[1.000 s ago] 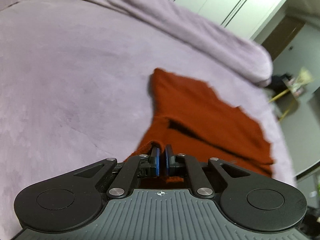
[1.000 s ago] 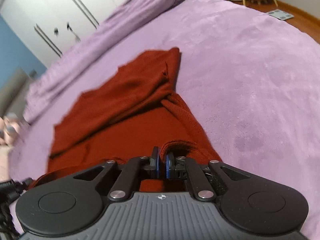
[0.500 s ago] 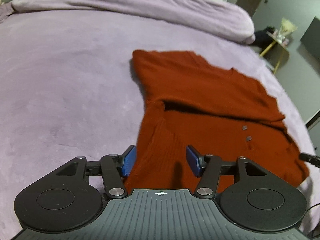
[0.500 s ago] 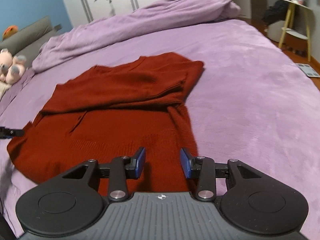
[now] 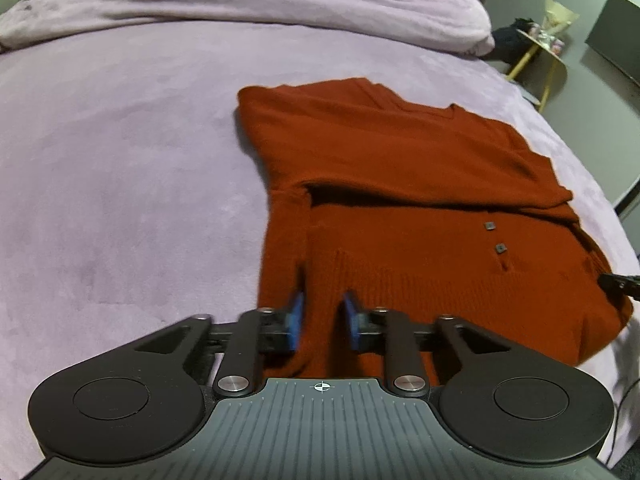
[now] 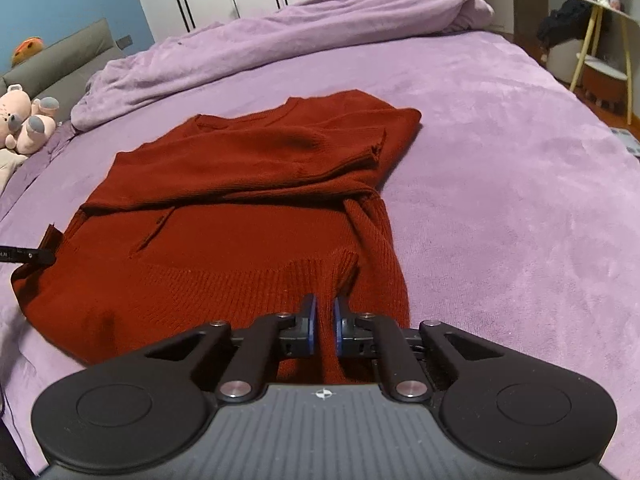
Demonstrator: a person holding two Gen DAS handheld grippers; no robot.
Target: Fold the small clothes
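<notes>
I am working over the purple bed, which is spreading out ahead of both tools, with the rumpled duvet lying well beyond them. The red sweater is lying flat just in front of my left gripper and reaching back under it, its upper part already doubled over toward me. Its ribbed hem is sitting right at my right gripper. On the left, the jaws are closing with the hem's corner between them, a gap showing beside the pads. On the right, the jaws are nearly together and look to be pinching a ridge of hem knit. I am judging both bites should go deep and catch both layers, so the hem lifts evenly.
</notes>
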